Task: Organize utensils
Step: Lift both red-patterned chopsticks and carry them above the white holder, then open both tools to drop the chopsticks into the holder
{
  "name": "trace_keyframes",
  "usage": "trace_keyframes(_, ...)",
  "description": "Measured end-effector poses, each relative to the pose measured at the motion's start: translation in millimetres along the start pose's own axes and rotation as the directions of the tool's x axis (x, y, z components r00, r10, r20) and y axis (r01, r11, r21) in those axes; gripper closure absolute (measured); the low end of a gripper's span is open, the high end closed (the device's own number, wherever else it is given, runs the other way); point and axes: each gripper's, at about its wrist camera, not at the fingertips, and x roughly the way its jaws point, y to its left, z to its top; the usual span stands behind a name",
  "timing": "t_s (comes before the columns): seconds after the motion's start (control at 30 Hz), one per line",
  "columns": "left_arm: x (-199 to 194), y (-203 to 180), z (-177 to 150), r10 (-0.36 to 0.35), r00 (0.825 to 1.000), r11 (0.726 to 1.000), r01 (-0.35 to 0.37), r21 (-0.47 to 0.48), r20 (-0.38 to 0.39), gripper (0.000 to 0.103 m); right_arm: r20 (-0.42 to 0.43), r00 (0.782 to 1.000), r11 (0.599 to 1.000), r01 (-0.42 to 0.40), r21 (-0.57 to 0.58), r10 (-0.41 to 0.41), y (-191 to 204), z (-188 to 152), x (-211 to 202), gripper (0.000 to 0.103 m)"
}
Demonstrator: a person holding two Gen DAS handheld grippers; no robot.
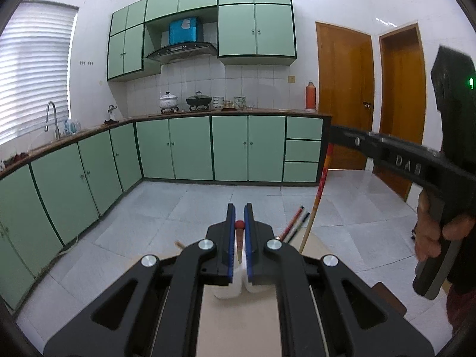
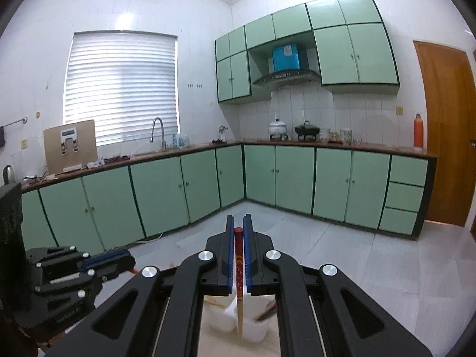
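blue pads of the left gripper [image 1: 239, 223] sit close together, clamped on one chopstick [image 1: 239, 239] w/ a red tip, which stands upright between them at the centre of the left wrist view. below it, low centre of the frame, a white plastic container [image 1: 227, 290] rests on a pale table [image 1: 238, 327]; the stick's lower end drops toward it, but the jaws hide whether it touches.

right of centre in that view the right gripper [image 1: 333, 135] comes in from the right edge, held by a hand [image 1: 431, 232] at the lower right. it grips a long chopstick [image 1: 315, 202], red at the top and bare wood lower down, tilted. beside that, more chopsticks [image 1: 294, 223] w/ red, black and white bands lean up from behind the left gripper's frame.

in the right wrist view the right gripper [image 2: 239, 232] is likewise closed on its chopstick [image 2: 239, 267], red patterned top, pale wood below, running down the frame's centre into the area of the white container [image 2: 221, 318]. this container shows two compartments; can't tell which one the tip is over. the left gripper [image 2: 119, 257] shows at lower left of that frame.

bg: green cabinets [image 1: 190, 148], window blinds [image 2: 122, 86], brown door [image 1: 345, 95], light tiled floor [image 2: 342, 255].
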Motion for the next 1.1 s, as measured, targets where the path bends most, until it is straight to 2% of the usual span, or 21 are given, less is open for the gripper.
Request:
trace_keyframes(0.23, 42.0, 15.1, 18.0, 0.009, 0.999, 1.0, -0.008, 0.019, -0.046, 0.098, 0.0, 1.0, 1.0, 0.029, 0.003, -0.029, -16.8, 7.3, 47.7, 0.097)
trace_keyframes(0.43, 77.1, 26.8, 9.9, -0.008, 0.992, 1.0, 0.008, 0.005, -0.123, 0.098, -0.022, 0.999, 0.999, 0.039, -0.003, -0.039, -21.9, -12.5, 82.7, 0.097)
trace_keyframes(0.6, 98.7, 30.3, 3.0, -0.005, 0.987, 1.0, 0.008, 0.014, -0.163, 0.098, -0.073, 0.997, 1.0, 0.029, 0.012, -0.028, -24.0, -34.5, 102.3, 0.097)
trace_keyframes(0.77, 113.3, 34.8, -5.9, 0.006, 0.981, 1.0, -0.005, 0.006, -0.193, 0.095, -0.138, 0.99, 1.0, 0.016, 0.006, -0.015, -20.8, -51.6, 108.7, 0.097)
trace_keyframes(1.0, 108.8, 41.9, -14.7, 0.024, 0.983, 0.998, -0.033, -0.048, -0.182, 0.093, -0.158, 0.987, 1.0, 0.023, 0.013, -0.02, -16.4, -62.1, 95.3, 0.093)
trace_keyframes(1.07, 101.9, 41.3, -13.8, 0.025, 0.986, 0.998, -0.035, -0.056, -0.168, 0.089, -0.156, 0.988, 1.0, 0.02, 0.019, -0.017, -14.2, -63.0, 89.1, 0.088)
trace_keyframes(1.1, 100.5, 40.8, -12.4, 0.027, 0.986, 0.998, -0.037, -0.059, -0.162, 0.082, -0.155, 0.988, 0.999, 0.02, 0.024, -0.016, -12.9, -63.8, 83.9, 0.086)
